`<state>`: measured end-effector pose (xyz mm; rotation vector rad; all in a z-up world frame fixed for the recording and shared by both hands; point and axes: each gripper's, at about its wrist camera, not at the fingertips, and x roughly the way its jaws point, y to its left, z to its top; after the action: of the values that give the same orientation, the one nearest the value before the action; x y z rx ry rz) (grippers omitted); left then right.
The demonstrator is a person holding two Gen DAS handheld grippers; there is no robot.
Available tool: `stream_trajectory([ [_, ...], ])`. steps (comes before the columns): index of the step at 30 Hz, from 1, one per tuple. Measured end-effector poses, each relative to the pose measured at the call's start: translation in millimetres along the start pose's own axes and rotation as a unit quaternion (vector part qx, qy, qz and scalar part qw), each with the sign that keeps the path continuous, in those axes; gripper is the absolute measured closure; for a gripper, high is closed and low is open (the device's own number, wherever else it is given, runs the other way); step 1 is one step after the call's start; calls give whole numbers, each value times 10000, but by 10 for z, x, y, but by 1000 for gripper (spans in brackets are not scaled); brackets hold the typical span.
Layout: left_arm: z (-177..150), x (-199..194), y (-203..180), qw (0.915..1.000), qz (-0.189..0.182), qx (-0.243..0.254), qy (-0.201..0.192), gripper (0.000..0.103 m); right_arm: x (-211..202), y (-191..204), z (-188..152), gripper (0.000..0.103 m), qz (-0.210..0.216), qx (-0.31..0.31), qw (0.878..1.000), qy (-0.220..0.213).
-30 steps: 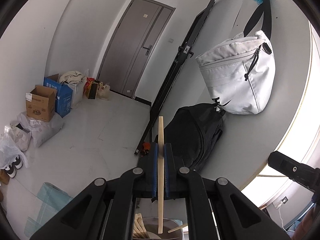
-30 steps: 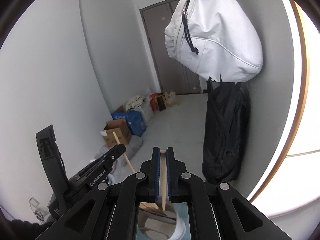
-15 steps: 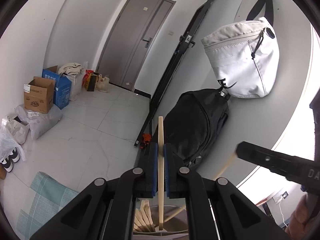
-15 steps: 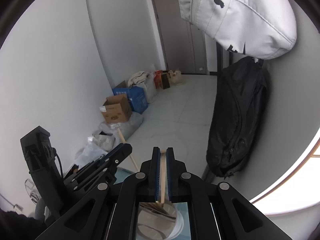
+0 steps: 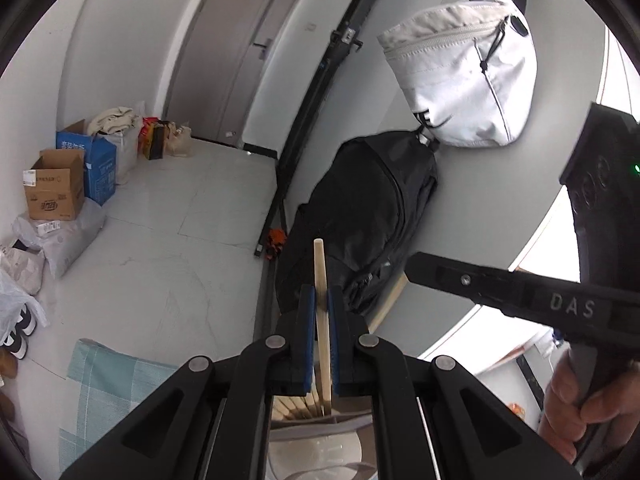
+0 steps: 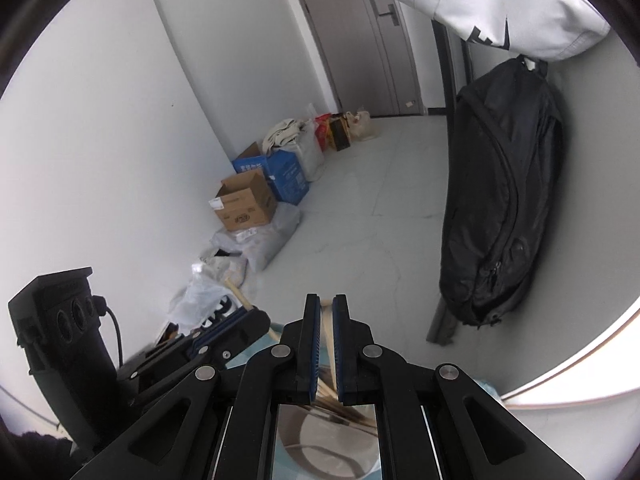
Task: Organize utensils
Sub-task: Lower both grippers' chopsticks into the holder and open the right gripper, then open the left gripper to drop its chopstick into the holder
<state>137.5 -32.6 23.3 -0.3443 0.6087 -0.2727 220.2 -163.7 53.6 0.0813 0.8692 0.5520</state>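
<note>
My left gripper (image 5: 321, 294) is shut on a pale wooden chopstick (image 5: 320, 264) that stands almost upright between its blue pads. The stick's lower end reaches into a shiny metal holder (image 5: 320, 428) that has several more chopsticks (image 5: 300, 404) in it. My right gripper (image 6: 326, 302) is shut on a second chopstick (image 6: 327, 320) directly above the same metal holder (image 6: 328, 436). In the left wrist view the right gripper (image 5: 420, 268) comes in from the right with its chopstick (image 5: 390, 300) slanting down. In the right wrist view the left gripper (image 6: 252, 318) sits at the lower left.
The holder stands on a teal checked cloth (image 5: 108, 392). A black backpack (image 5: 360, 216) leans on the wall under a hanging white bag (image 5: 464, 76). Cardboard boxes (image 6: 244, 204) and plastic bags line the far wall by a grey door (image 5: 236, 48). A hand (image 5: 576, 404) grips the right tool.
The right gripper has come down and closer to the left one, now filling the right of the left wrist view. Both views tilted down, and the holder shows larger beneath the right gripper.
</note>
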Motion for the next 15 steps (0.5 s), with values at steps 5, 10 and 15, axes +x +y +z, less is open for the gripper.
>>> stream_trajectory([
  [5, -90, 68, 51, 9994, 12, -50, 347, 101, 77, 30, -50, 98, 14, -23, 10000, 78],
  [10, -84, 11, 33, 9986, -144, 92, 503, 101, 191, 32, -136, 98, 74, 23, 9996, 267],
  [15, 2, -115, 101, 9987, -172, 36, 483, 100, 224, 61, -177, 97, 161, 57, 9993, 321],
])
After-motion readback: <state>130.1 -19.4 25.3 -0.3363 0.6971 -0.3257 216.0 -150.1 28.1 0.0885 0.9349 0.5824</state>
